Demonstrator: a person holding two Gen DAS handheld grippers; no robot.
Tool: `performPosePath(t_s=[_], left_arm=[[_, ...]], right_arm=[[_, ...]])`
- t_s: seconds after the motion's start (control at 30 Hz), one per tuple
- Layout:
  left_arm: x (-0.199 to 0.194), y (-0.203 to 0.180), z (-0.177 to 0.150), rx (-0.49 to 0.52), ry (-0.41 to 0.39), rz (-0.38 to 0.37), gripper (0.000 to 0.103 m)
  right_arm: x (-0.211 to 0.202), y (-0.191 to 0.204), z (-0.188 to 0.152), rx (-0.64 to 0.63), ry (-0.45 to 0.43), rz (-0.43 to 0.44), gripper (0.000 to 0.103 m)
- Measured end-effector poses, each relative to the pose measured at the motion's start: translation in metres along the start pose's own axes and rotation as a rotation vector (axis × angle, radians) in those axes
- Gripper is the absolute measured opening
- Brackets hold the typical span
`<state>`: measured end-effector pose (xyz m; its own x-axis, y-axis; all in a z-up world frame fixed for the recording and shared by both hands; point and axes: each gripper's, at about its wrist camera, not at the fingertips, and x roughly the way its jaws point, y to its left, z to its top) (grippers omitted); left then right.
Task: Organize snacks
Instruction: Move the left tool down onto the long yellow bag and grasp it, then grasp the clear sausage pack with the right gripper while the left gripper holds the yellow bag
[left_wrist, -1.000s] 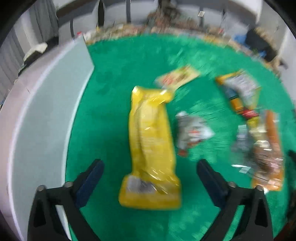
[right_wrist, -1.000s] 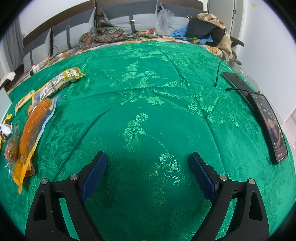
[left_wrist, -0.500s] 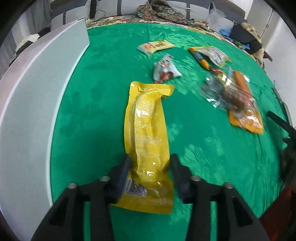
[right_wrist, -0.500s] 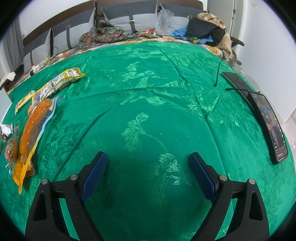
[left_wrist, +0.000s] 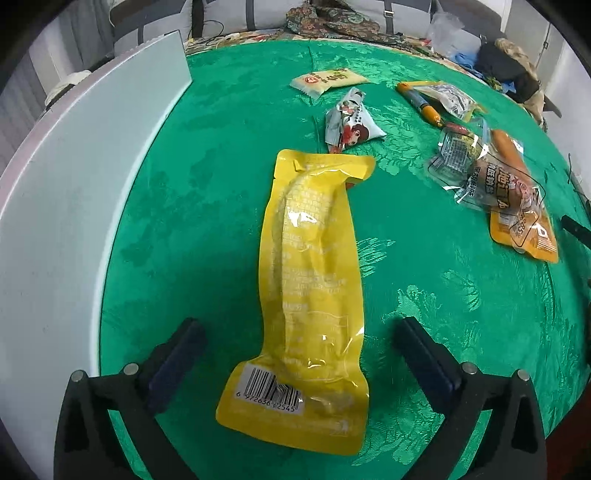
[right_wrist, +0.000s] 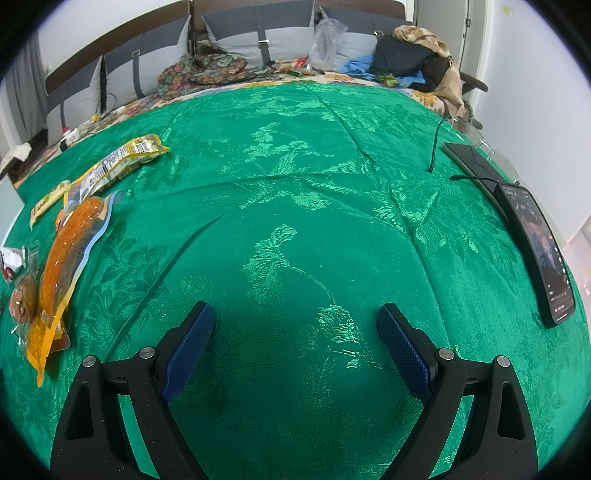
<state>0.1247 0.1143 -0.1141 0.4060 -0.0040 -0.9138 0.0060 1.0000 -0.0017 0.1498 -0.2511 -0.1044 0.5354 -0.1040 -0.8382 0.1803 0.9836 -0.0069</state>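
A white box wall (left_wrist: 74, 206) is seen left. The long yellow packet (left_wrist: 310, 273) lies flat between the wide-open left gripper (left_wrist: 295, 350). The slick film could be pinched poorly and slip. The right gripper (right_wrist: 295, 332) is held open, empty, over green cloth (right_wrist: 295, 184).

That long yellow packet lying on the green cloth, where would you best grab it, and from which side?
Probably across the long yellow packet's narrow width near the barcode end, coming from above. It lies flat, lengthwise between the left hand-held gripper's open fingers, so the blue pads can close on its two long edges.
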Motion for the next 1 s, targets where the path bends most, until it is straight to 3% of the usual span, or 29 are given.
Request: performPosePath(t_s=[0.17,0.2,0.23,0.27,0.3,0.43,0.5,0.53,0.6,0.67,0.77,0.83,0.93,0.97,1.0], left_arm=[[0.0,-0.001,0.001,0.014,0.018,-0.008,0.1],[-0.004,-0.002,0.0,0.023,0.009,-0.013,0.088],[-0.01,-0.005,-0.004,0.037,-0.001,-0.02,0.065],[-0.017,-0.01,-0.006,0.071,-0.013,-0.033,0.05],[-0.02,-0.014,-0.007,0.088,-0.013,-0.031,0.041],[-0.028,-0.011,-0.015,0.051,-0.026,-0.071,0.038],[-0.036,0.0,-0.022,-0.036,-0.043,-0.138,0.038],[-0.039,0.006,-0.026,-0.084,-0.055,-0.179,0.038],[-0.042,0.013,-0.034,-0.129,-0.074,-0.226,0.038],[-0.044,0.013,-0.039,-0.135,-0.087,-0.238,0.038],[-0.045,0.012,-0.046,-0.137,-0.093,-0.249,0.038],[-0.047,0.014,-0.051,-0.146,-0.108,-0.262,0.038],[-0.049,0.018,-0.058,-0.154,-0.117,-0.275,0.038],[-0.048,0.019,-0.059,-0.154,-0.12,-0.279,0.038],[-0.049,0.021,-0.061,-0.153,-0.126,-0.286,0.038]], right_arm=[[0.0,-0.001,0.0,0.0,0.0,0.0,0.093],[0.0,-0.001,0.0,0.0,0.0,0.0,0.093],[0.0,0.0,0.0,0.0,0.0,0.0,0.093],[0.0,0.0,0.0,0.0,0.0,0.0,0.093],[0.0,0.0,0.0,0.0,0.0,0.0,0.093],[0.0,0.0,0.0,0.0,0.0,0.0,0.093],[0.0,0.0,0.001,-0.022,0.004,0.013,0.092],[0.0,0.002,0.007,-0.061,0.046,0.037,0.088],[-0.015,0.006,0.018,-0.044,0.044,0.2,0.089],[-0.047,0.037,0.035,-0.099,0.021,0.436,0.089],[-0.068,0.111,0.048,-0.329,0.096,0.561,0.089],[-0.063,0.161,0.046,-0.476,0.166,0.544,0.088],[-0.04,0.219,0.035,-0.646,0.229,0.408,0.086],[-0.033,0.228,0.03,-0.686,0.253,0.372,0.079],[-0.027,0.237,0.025,-0.726,0.288,0.33,0.042]])
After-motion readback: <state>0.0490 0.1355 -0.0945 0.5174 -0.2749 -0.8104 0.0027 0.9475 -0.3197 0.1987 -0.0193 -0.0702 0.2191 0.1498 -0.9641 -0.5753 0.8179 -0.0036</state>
